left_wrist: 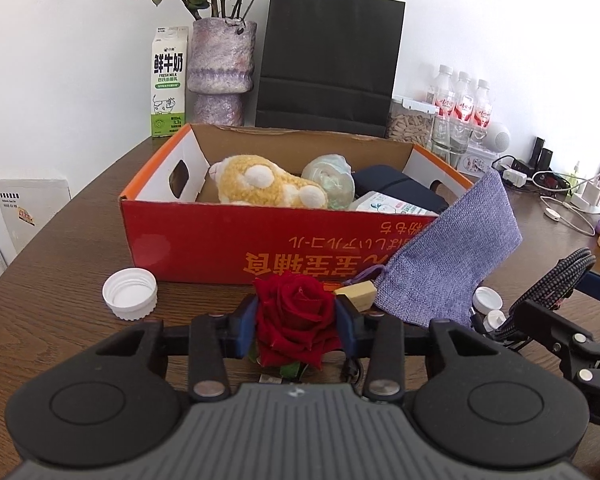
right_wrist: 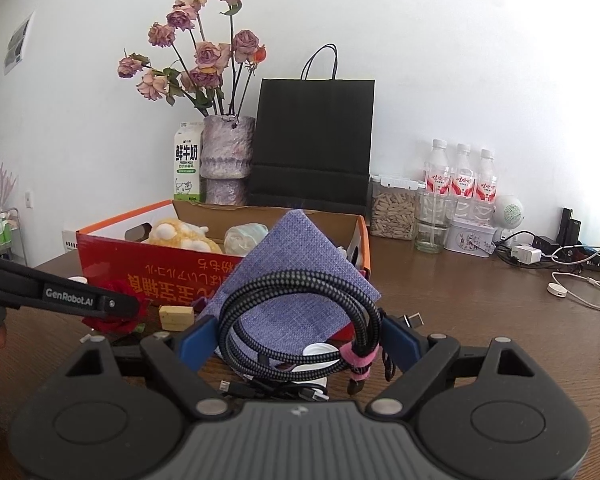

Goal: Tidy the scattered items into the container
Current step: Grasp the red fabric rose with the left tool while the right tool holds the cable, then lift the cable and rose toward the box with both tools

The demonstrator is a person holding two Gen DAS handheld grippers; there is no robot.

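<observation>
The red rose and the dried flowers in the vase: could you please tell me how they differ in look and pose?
The red rose is deep red and full; the dried flowers are faded pink-purple and wilted. The rose is a single bloom clamped low between the left hand-held gripper's pads, just above the table; the dried flowers stand on long stems in the vase behind the box. Both look like roses.

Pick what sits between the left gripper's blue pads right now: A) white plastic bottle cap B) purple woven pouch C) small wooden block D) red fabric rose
D: in the left wrist view the left gripper has its blue pads pressed against both sides of the red fabric rose.
</observation>
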